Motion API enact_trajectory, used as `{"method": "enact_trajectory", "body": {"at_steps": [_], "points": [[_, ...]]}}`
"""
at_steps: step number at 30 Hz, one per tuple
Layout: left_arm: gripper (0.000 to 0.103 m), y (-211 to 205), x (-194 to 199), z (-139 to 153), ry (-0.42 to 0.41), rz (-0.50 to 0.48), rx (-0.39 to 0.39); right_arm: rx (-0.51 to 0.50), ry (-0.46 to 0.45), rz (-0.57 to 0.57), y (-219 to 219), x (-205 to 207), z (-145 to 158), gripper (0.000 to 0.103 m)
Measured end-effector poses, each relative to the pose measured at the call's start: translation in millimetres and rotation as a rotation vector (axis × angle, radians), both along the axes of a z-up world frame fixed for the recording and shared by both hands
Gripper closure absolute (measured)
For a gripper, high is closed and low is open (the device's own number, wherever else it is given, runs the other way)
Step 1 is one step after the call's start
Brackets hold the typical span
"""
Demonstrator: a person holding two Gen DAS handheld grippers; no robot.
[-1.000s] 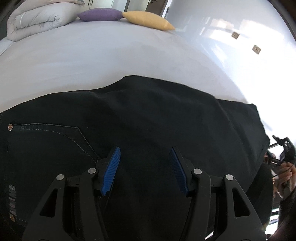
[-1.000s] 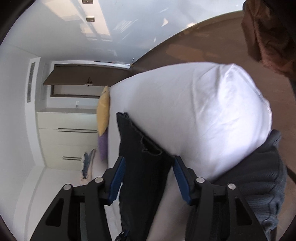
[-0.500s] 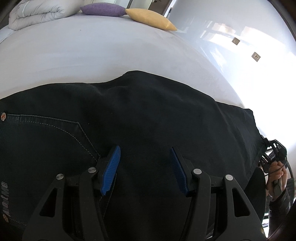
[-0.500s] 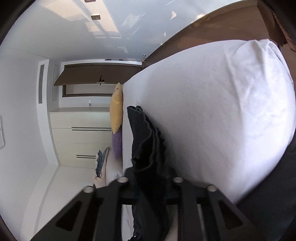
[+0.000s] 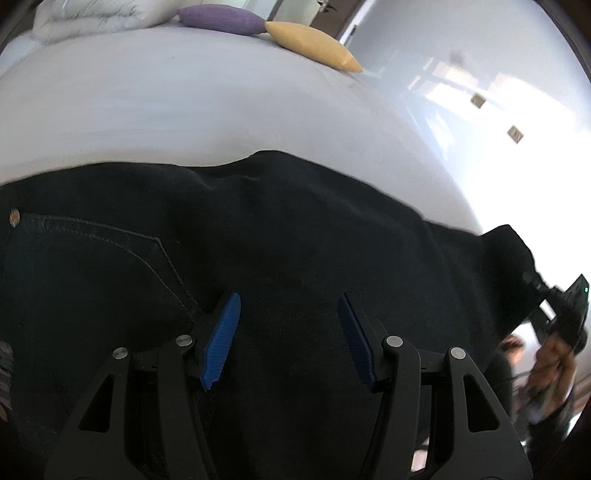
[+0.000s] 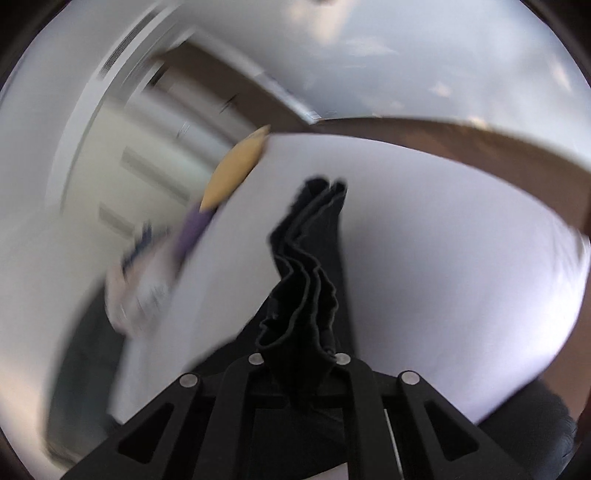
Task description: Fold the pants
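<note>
Change: the right gripper (image 6: 295, 363), spread wide around the hem a second ago and clamped half a second ago, now lifts the bunched hem clear of the sheet; its view has swung and blurred.
Right gripper: closed on the pants (image 6: 308, 266), whose stacked layers ripple away from the jaws toward the far side of the bed (image 6: 443, 240).
Left gripper: the left gripper (image 5: 290, 332) hovers with blue pads (image 5: 221, 339) wide apart over the dark cloth, gripping nothing, as in the earlier frames.
Pants: the pants (image 5: 258, 240) lie across the near part of the bed (image 5: 184, 103), pocket stitching and a rivet at left, the leg end raised at far right where the other gripper holds it.
Edges: the far edge of the cloth runs left to right as a shallow hump; the right corner hangs off the sheet in the air.
Open room: bare white sheet stretches beyond the pants up to the purple pillow (image 5: 219, 18), yellow pillow (image 5: 314, 46) and folded duvet (image 5: 92, 14) at the far end.
Right view: yellow pillow (image 6: 236, 170) at the far left edge of the bed.
</note>
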State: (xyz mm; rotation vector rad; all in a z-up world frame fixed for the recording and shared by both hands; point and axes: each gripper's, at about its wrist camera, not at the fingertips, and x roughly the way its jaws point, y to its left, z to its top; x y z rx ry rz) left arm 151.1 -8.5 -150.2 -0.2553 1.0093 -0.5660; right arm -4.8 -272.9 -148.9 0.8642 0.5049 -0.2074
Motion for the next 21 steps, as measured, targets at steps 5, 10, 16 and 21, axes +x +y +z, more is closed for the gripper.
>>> {"method": "enact_trajectory", "body": {"at_steps": [5,10,16,21], "points": [[0.023,0,-5,5,0.049,0.029,-0.147,-0.455,0.148,0.280,126,43,14,0.096],[0.020,-3,-6,6,0.104,0.027,-0.236,-0.711,0.290,0.444,210,66,-33,0.096],[0.009,-22,-2,9,0.163,0.002,-0.306,-0.893,0.297,0.404,237,53,-29,0.096],[0.008,-56,10,18,0.206,-0.086,-0.309,-1.007,0.285,0.401,265,43,-16,0.096]]}}
